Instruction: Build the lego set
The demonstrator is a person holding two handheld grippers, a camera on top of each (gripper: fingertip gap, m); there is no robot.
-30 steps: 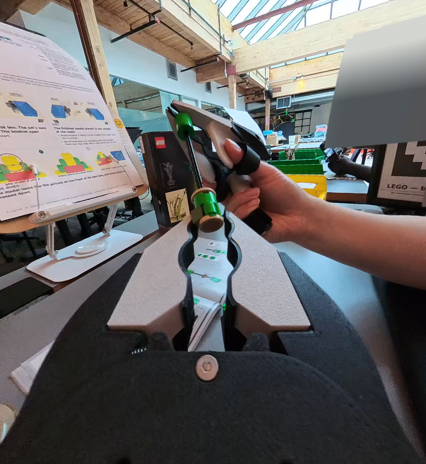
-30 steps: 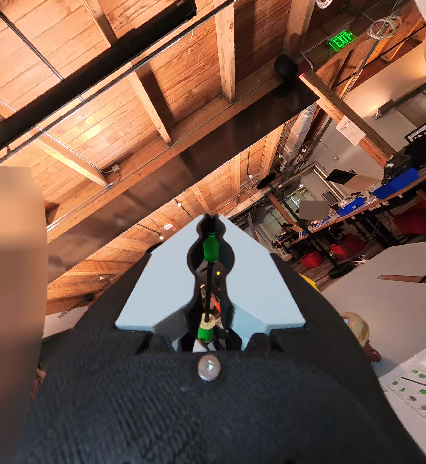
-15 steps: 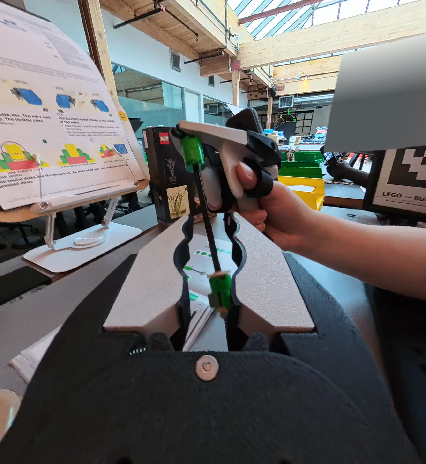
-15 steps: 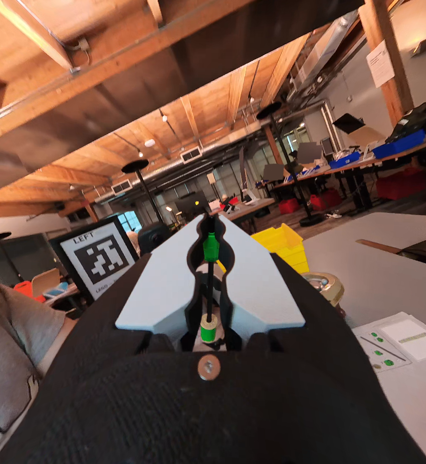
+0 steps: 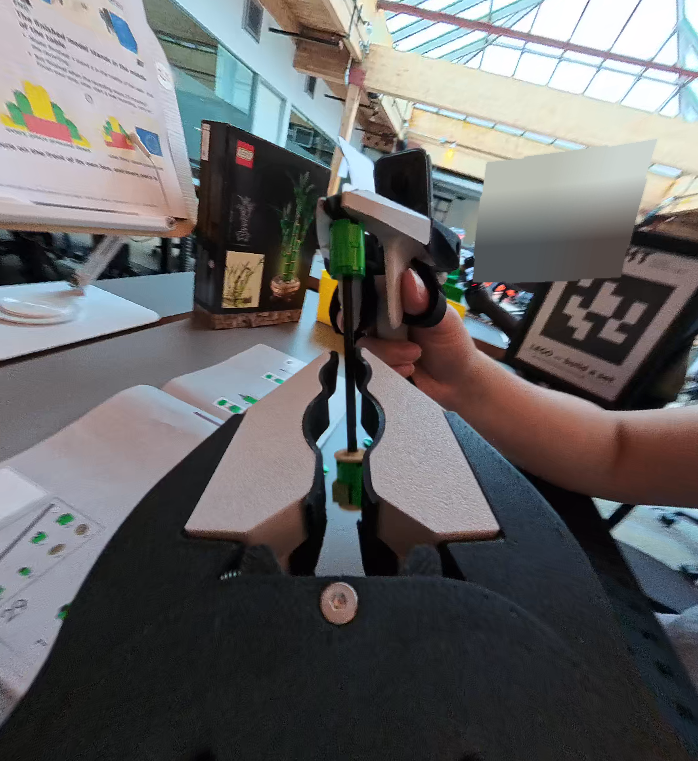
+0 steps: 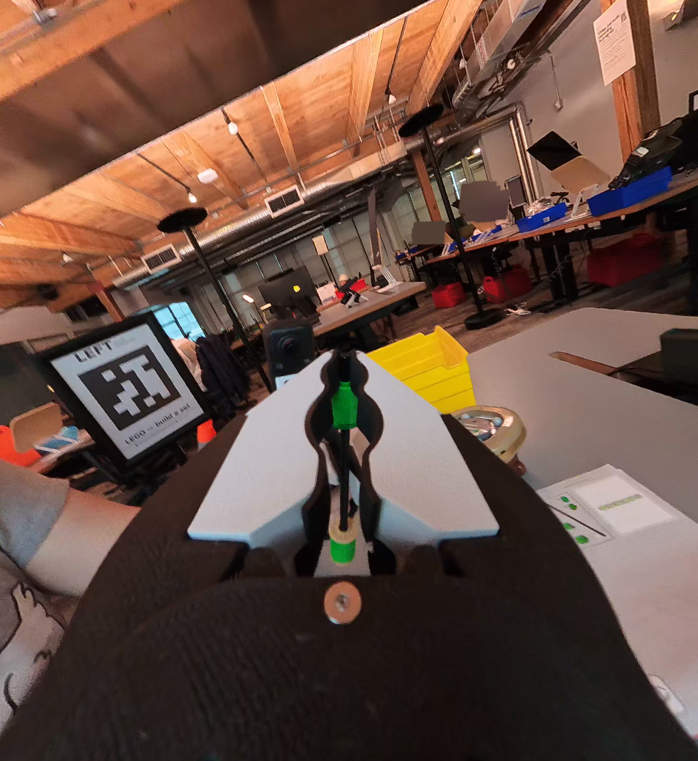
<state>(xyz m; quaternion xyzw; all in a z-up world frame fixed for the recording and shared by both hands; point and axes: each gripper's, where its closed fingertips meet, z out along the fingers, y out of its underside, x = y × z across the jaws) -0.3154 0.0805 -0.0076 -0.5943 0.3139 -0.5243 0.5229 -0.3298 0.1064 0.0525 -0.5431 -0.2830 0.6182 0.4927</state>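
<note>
In the left wrist view the left gripper [image 5: 345, 366] is seen nearest, its jaws drawn close with a narrow gap between them; the black rod [image 5: 351, 395] of the lego piece runs down through that gap, and its lower end, a tan ring over a green cylinder [image 5: 348, 477], sits deep between the fingers; whether the jaws actually press on the rod cannot be told. Under and to the left of the gripper an open instruction booklet [image 5: 104, 444] is spread on the bench [image 5: 92, 370].

Just beyond the fingertips the right gripper [image 5: 349, 230] is held upright in a hand [image 5: 429, 350]; the upper green sleeve [image 5: 347, 251] of the rod is clamped at its tip. In the right wrist view the right gripper's jaws are shown nearly closed on that same green sleeve [image 6: 344, 405], the rod [image 6: 344, 477] running back toward the camera to the tan ring and green end [image 6: 342, 541].

Farther back on the bench a dark lego box [image 5: 256, 230] stands upright; to its left a sheet of printed instructions [image 5: 63, 103] is propped on a white stand [image 5: 50, 317]. A yellow bin [image 6: 425, 374] and a framed marker sign [image 6: 127, 391] are seen beyond.
</note>
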